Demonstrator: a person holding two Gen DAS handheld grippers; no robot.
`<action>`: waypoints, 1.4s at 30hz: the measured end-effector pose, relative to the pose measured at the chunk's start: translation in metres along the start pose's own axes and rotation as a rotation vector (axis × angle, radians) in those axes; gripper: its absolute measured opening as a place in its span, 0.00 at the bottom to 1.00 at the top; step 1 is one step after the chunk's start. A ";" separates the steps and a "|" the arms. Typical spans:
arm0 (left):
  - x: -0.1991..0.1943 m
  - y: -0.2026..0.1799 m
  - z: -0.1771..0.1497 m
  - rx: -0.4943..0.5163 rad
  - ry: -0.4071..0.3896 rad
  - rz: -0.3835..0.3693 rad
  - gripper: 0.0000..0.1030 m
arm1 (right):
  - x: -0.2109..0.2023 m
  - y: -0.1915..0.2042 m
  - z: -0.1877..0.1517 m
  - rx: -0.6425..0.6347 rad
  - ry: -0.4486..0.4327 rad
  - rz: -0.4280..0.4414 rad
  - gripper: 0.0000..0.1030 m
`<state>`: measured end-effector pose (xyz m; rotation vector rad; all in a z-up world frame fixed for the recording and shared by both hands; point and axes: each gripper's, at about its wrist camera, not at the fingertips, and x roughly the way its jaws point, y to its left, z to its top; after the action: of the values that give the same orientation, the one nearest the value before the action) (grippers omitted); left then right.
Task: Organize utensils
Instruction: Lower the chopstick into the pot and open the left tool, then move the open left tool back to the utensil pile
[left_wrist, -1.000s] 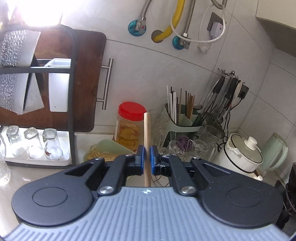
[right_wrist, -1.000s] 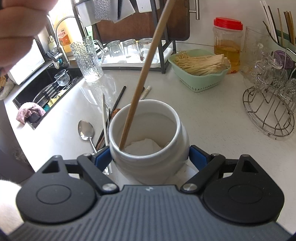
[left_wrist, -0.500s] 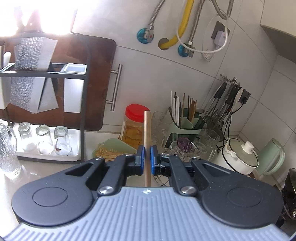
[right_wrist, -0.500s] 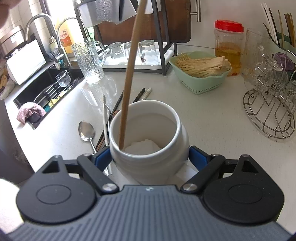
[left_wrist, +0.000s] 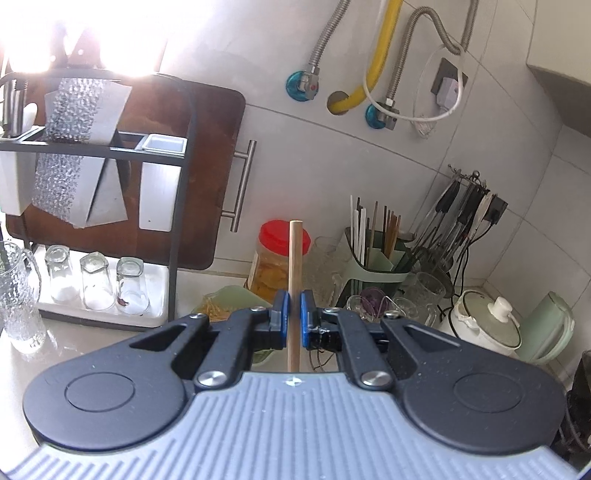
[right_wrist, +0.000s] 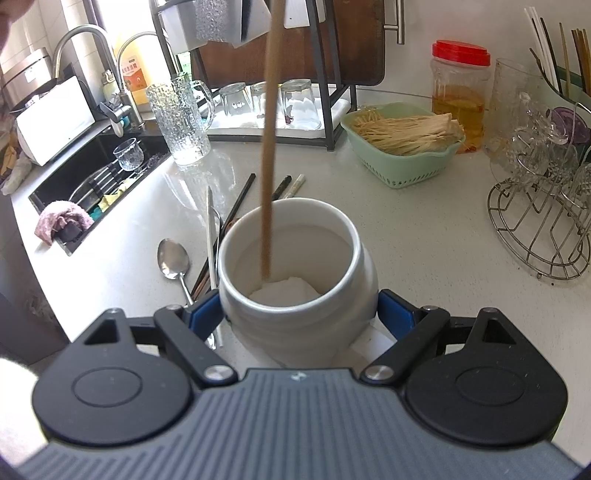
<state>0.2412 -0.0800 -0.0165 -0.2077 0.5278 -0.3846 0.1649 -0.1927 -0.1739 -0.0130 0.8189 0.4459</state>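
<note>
My left gripper (left_wrist: 293, 319) is shut on a pale wooden stick (left_wrist: 295, 266), which stands upright between the blue pads. In the right wrist view the same wooden stick (right_wrist: 269, 147) comes down from above, its lower end inside a white ceramic jar (right_wrist: 299, 306). My right gripper (right_wrist: 297, 314) is shut on that jar, a pad on each side. White paper lies in the jar's bottom. Left of the jar a metal spoon (right_wrist: 173, 258) and several chopsticks (right_wrist: 236, 210) lie on the counter.
A green basket (right_wrist: 406, 162) of noodles and a red-lidded jar (right_wrist: 460, 92) stand behind. A wire rack (right_wrist: 543, 221) with glasses is at the right. A glass mug (right_wrist: 181, 118), a dish rack with upturned glasses (right_wrist: 266, 99) and the sink (right_wrist: 92, 181) are at the left.
The stick has swung from leaning right to nearly upright, its lower end staying inside the jar. The left wrist view shifted a little, bringing the dish rack further in. The right gripper and jar kept still.
</note>
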 end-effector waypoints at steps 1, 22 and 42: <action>0.002 -0.002 -0.001 0.012 0.003 -0.005 0.08 | 0.000 0.000 0.000 0.000 0.000 0.000 0.89; 0.010 0.014 -0.031 -0.068 0.393 -0.055 0.08 | 0.001 0.001 0.000 0.021 -0.009 -0.017 0.89; 0.002 0.026 -0.031 -0.112 0.417 -0.047 0.29 | 0.001 0.003 0.000 0.077 -0.002 -0.073 0.89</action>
<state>0.2347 -0.0599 -0.0511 -0.2497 0.9572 -0.4468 0.1646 -0.1896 -0.1738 0.0286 0.8304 0.3449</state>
